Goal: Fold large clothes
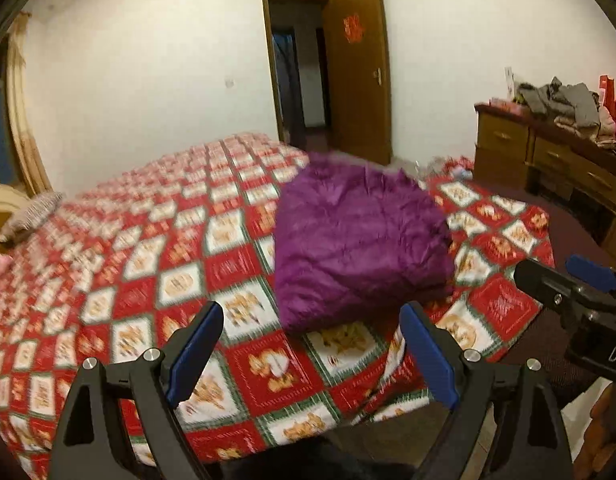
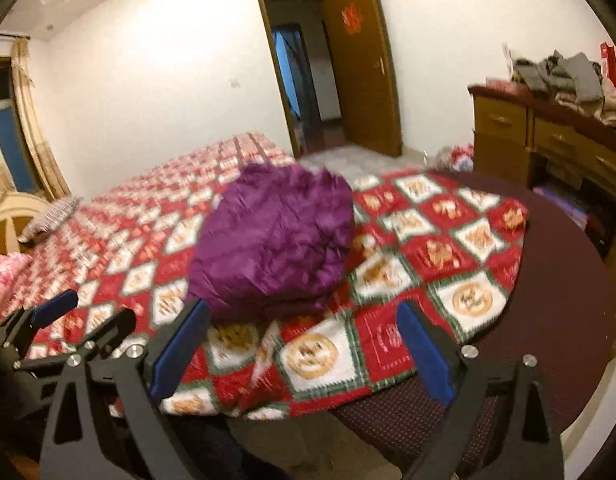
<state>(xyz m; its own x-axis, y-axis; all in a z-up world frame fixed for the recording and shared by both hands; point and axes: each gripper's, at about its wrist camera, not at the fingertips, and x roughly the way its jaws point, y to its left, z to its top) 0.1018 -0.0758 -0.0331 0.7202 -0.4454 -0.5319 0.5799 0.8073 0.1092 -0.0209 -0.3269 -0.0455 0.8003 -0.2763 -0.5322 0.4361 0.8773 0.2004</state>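
Observation:
A purple padded garment (image 1: 356, 240) lies folded in a compact bundle on the red and white patterned bedspread (image 1: 139, 248), near the bed's foot corner. It also shows in the right wrist view (image 2: 271, 240). My left gripper (image 1: 312, 356) is open and empty, held above the bed just short of the bundle. My right gripper (image 2: 303, 352) is open and empty, also just short of the bundle. The right gripper shows at the right edge of the left wrist view (image 1: 568, 284). The left gripper shows at the lower left of the right wrist view (image 2: 83, 316).
A wooden dresser (image 1: 548, 156) piled with clothes stands at the right. An open brown door (image 1: 356, 72) is in the far wall. A pillow (image 1: 31, 216) lies at the bed's head, left. A dark maroon sheet (image 2: 560, 280) shows at the bed's right edge.

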